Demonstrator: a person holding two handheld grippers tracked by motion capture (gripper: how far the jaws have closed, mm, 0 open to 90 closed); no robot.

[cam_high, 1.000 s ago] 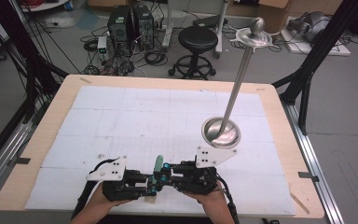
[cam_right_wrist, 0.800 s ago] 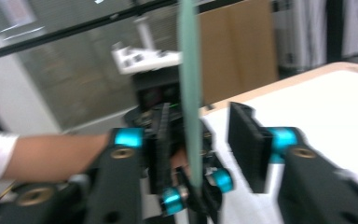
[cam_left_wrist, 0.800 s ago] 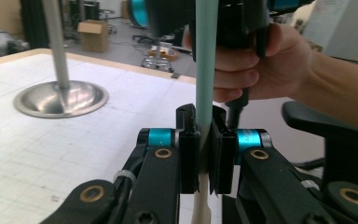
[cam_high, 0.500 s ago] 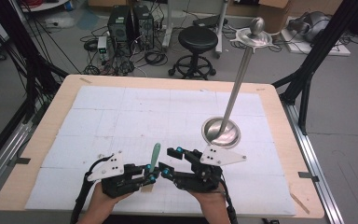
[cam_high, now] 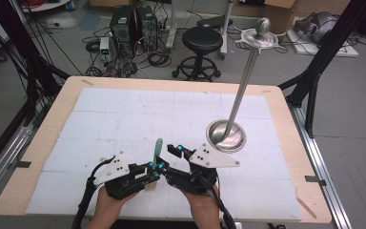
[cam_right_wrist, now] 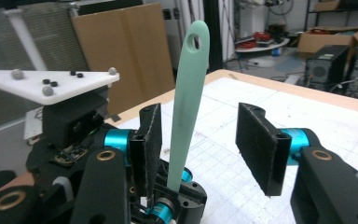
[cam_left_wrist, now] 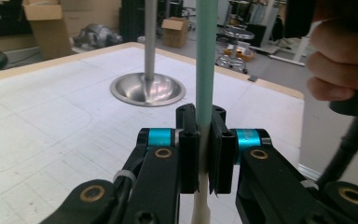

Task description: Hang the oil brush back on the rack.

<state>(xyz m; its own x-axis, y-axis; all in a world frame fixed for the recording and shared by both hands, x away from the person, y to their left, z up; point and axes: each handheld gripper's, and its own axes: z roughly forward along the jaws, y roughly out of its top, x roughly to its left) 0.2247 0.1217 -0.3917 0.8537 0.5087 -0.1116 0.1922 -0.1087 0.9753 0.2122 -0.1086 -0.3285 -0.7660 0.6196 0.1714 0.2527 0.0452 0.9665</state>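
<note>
Green spatula point(cam_high: 157, 149) upright in the left gripper point(cam_high: 153, 171), right gripper point(cam_high: 170, 153) half open beside it.

Both hands rest low at the table's point(cam_high: 66, 102) near edge, grippers pointed inward toward each other — the left's jaws clamped tight on the spatula's lower handle, the right's jaws just opened and now eased a little inward, standing apart either side of the handle with neither pad pressing it. White gridded sheet point(cam_high: 138, 114) covers the wooden top. Right of the grippers, well apart, stands a steel pole point(cam_high: 240, 90) on a round base point(cam_high: 226, 135). Beyond the table — a black stool point(cam_high: 203, 40), computer towers point(cam_high: 133, 24), cables on a grey floor.
</note>
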